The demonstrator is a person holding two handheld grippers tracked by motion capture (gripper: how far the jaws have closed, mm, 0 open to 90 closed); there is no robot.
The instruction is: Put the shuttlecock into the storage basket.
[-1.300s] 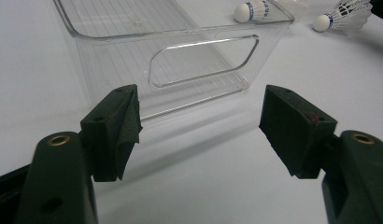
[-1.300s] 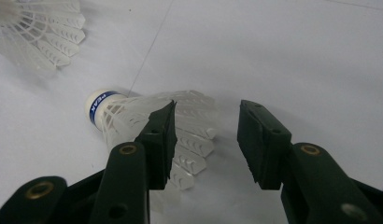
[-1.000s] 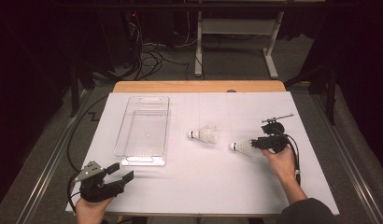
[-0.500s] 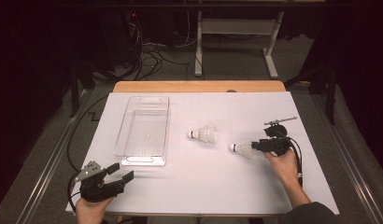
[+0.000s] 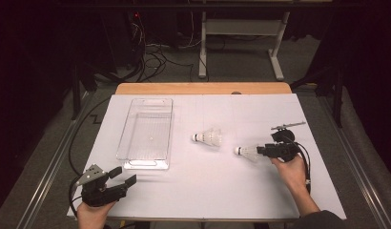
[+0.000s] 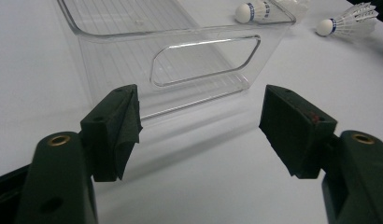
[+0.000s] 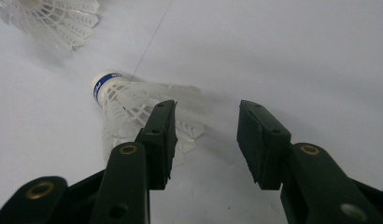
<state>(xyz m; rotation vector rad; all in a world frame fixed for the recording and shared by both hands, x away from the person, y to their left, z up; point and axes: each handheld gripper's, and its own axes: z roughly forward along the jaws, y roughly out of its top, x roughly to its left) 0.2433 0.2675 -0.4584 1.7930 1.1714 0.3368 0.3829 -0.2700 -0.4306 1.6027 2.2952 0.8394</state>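
My left gripper rests open at the table's near left corner, before the clear plastic rectangular tray. The white feathered shuttlecock lies on its side, cork pointing left, skirt right. My right gripper, held low and level, stands half-open, the skirt touching its left jaw, ungripped

Two white shuttlecocks lie on the white table: one shuttlecock near the middle, a second shuttlecock to its right. One clear plastic bin stands left of them. Two hand-held grippers are at work, the left gripper at the near left corner and the right gripper beside the second shuttlecock. One person's two hands hold them.
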